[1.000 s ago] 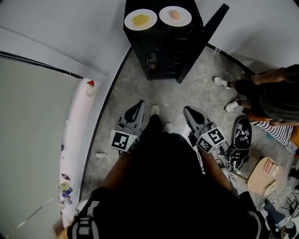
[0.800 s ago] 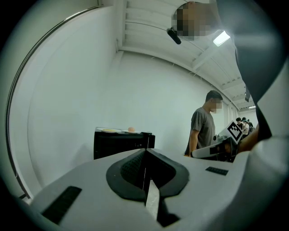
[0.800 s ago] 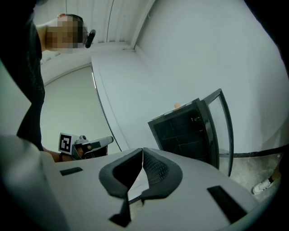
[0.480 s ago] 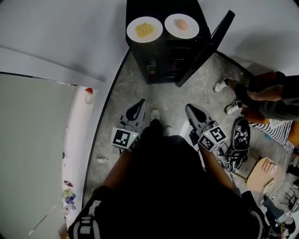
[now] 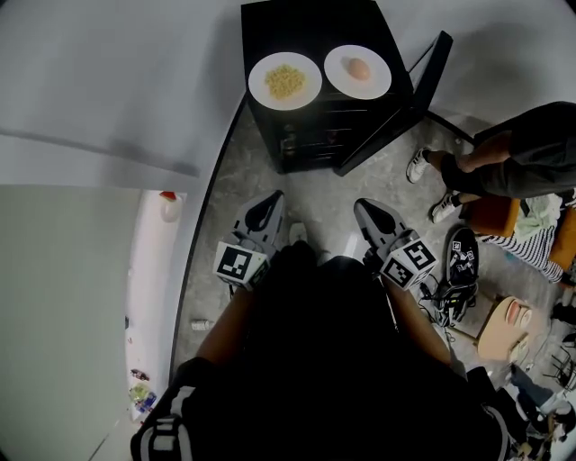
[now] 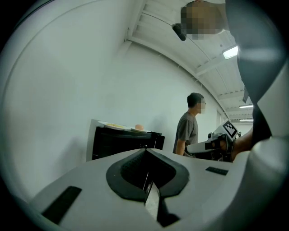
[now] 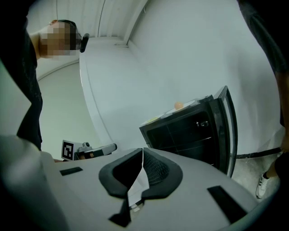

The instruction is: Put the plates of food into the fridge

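While the 2 plates (image 5: 284,81) sit on top of the fridge (image 5: 324,135), whose door (image 5: 407,106) stands open, the left gripper (image 5: 267,205) and right gripper (image 5: 367,212) are pressed together, empty, well apart from it. The operator should approach and spread 1 gripper level at a plate rim. Grey floor (image 5: 315,194), white wall (image 5: 117,81), a bystander (image 5: 513,162) at right.

The wearer's black-clothed body (image 5: 315,360) is covering the handles of the left tongs (image 5: 270,203) and right tongs (image 5: 367,212). The small black fridge (image 5: 306,22) is showing only dark shelves, their contents too small to tell. The head view's right edge is cutting off a bystander in dark clothes (image 5: 526,144), and the tiny coloured bits (image 5: 139,393) at lower left are showing too small to name
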